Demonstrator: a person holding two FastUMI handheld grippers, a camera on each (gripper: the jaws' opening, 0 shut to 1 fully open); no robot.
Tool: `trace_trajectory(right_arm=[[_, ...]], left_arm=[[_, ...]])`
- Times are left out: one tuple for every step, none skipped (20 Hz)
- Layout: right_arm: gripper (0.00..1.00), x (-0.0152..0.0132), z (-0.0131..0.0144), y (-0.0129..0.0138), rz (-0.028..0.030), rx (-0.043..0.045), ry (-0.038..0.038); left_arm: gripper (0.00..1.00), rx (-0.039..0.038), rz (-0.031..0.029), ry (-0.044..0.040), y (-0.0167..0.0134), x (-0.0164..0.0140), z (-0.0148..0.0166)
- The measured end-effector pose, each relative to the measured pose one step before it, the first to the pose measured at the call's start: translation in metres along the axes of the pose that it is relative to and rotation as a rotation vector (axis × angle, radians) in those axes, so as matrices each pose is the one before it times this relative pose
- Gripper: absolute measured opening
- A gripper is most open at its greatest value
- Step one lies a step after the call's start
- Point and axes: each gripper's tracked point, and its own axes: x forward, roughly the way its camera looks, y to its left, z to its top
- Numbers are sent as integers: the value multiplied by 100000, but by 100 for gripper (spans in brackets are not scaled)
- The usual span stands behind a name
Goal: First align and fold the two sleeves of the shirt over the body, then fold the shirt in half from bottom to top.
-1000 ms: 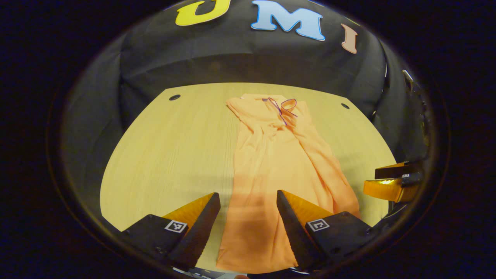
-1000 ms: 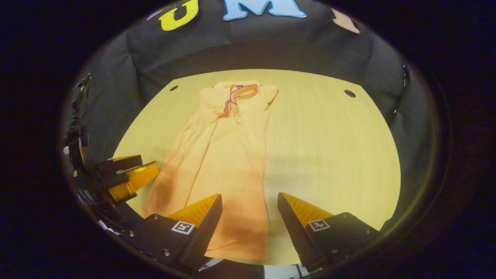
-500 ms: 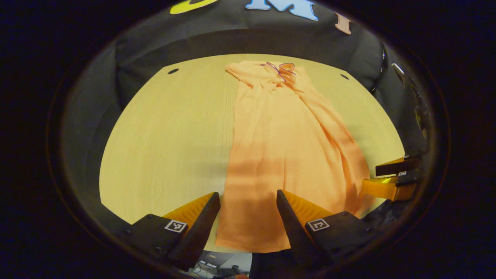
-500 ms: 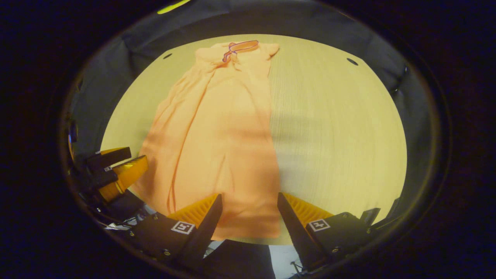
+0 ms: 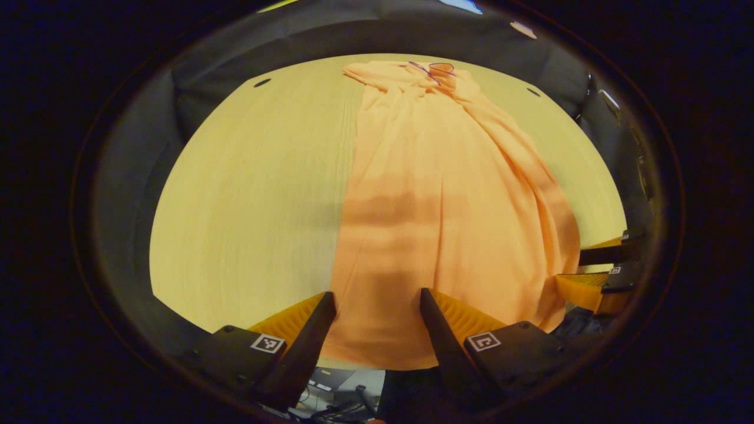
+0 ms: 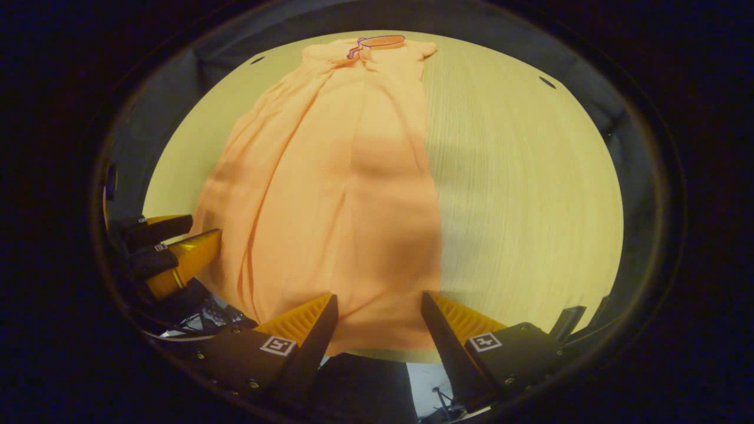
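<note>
Orange shirt [image 5: 447, 194] hem between spread claw [image 5: 377, 318] fingers

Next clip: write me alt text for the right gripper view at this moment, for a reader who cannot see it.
A long orange shirt, sides folded in, lies lengthwise on a pale wooden table, collar at the far end. The right gripper hangs open over the near hem, fingers apart. The left gripper sits at the shirt's left edge.

Both cameras have tipped downward: the long orange fabric shirt [image 5: 447, 194] now spreads larger, its hem between each gripper's fingers.
</note>
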Motion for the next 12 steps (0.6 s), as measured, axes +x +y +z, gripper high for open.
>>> trace_trajectory(right_arm=[[91,-50,240,-162,-939,-1072,-217],[92,229,-80,11,-688,-513,849],[91,-116,-139,-57,-1337,-1162,854],[92,274,-43,-79,-2324,-1922,2005],[92,-91,73,99,-546,97,1090],[92,75,-28,13,-215,1670,1940],[93,21,93,-28,-16,1751,1415],[93,54,125,12,-201,1589,1598],[93,-6,128,128,95,397,1820],[92,48,141,-35,77,1276,395],[72,-133,-22,30,347,2333,-315],[55,-147,13,-38,450,2226,-92]], left_arm=[[97,-618,-96,1119,-95,110,-33],[96,-590,-220,570,-28,-25,29],[97,-360,-55,931,16,97,4],[95,-26,27,708,-18,-20,62],[95,297,91,809,-53,64,40],[95,35,-434,537,-99,-53,40],[99,306,91,348,-38,143,98],[91,679,-551,-1012,-316,-102,225],[80,1752,-751,-1535,-555,158,428],[73,1513,-493,-1145,-365,127,307],[48,808,-278,-831,-268,35,191],[37,301,-389,-313,-301,97,121]])
